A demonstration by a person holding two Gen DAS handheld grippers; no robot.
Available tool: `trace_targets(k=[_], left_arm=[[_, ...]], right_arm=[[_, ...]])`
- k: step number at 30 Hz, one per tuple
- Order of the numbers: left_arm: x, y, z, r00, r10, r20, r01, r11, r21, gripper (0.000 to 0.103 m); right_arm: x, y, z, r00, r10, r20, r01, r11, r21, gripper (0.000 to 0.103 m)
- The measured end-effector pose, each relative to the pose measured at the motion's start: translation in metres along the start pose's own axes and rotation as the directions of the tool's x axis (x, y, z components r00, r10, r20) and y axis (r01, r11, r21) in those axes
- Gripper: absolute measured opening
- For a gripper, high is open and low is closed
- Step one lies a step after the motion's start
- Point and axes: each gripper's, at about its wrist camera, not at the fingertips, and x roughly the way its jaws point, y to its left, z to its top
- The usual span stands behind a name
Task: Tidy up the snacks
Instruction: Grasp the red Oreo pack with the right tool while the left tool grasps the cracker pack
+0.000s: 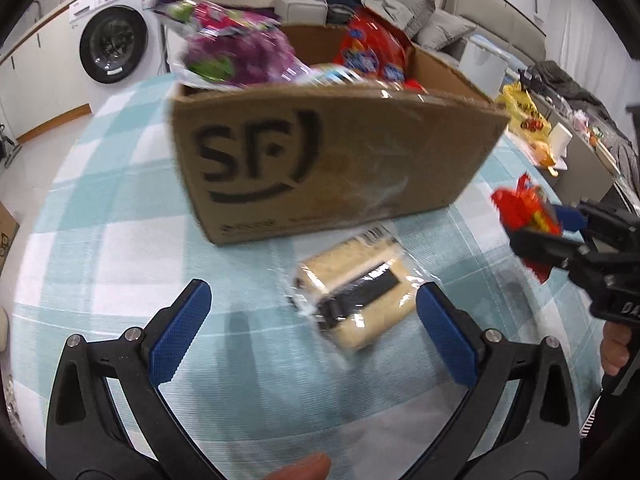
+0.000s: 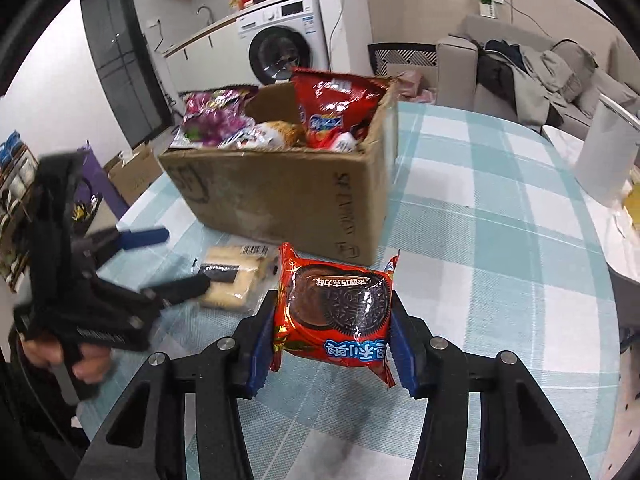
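Observation:
A cardboard box [image 1: 340, 160] marked SF stands on the checked tablecloth [image 1: 100, 208], holding a purple bag [image 1: 240, 48], a red bag [image 1: 372, 48] and other snacks; it also shows in the right wrist view [image 2: 280, 196]. A clear-wrapped pale cake pack [image 1: 356, 300] lies in front of the box, just ahead of my open left gripper [image 1: 312, 320]; it also shows in the right wrist view [image 2: 236, 276]. My right gripper [image 2: 332, 328] is shut on a red cookie pack [image 2: 336, 316] and holds it above the table, right of the box front [image 1: 524, 208].
A washing machine [image 1: 112, 40] stands behind the table at the left. A sofa with clothes [image 2: 540, 68] is at the back. A white paper roll [image 2: 608, 152] and a yellow bag [image 1: 524, 114] sit by the table's right edge. Cartons [image 2: 132, 172] stand on the floor.

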Motion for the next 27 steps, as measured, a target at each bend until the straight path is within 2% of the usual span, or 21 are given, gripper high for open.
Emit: trace_targets(k=[9,13,23,27], left_arm=[[0.024,-0.023,0.007,0.998,0.017,-0.055,-0.018,1.0,-0.015,0.102],[0.037,-0.03,0.013,0.996,0.055,-0.067,-0.056,0.998,-0.01,0.102],[0.04,-0.009,0.013,0.995,0.052,-0.089,-0.055,0.998,-0.028,0.102],[0.042,-0.013,0.017,0.994,0.045,-0.096,-0.047,0.999,-0.016,0.102]], right_arm=[[-0.006,-0.002,0.0,1.0,-0.004,0.007,0.004,1.0,0.012,0.051],[-0.004,-0.003,0.0,1.0,-0.005,0.005,0.005,1.0,0.01,0.051],[-0.003,-0.004,0.0,1.0,0.0,0.003,0.0,1.0,0.015,0.051],[0.0,-0.002,-0.001,1.0,0.005,-0.006,-0.005,1.0,0.008,0.051]])
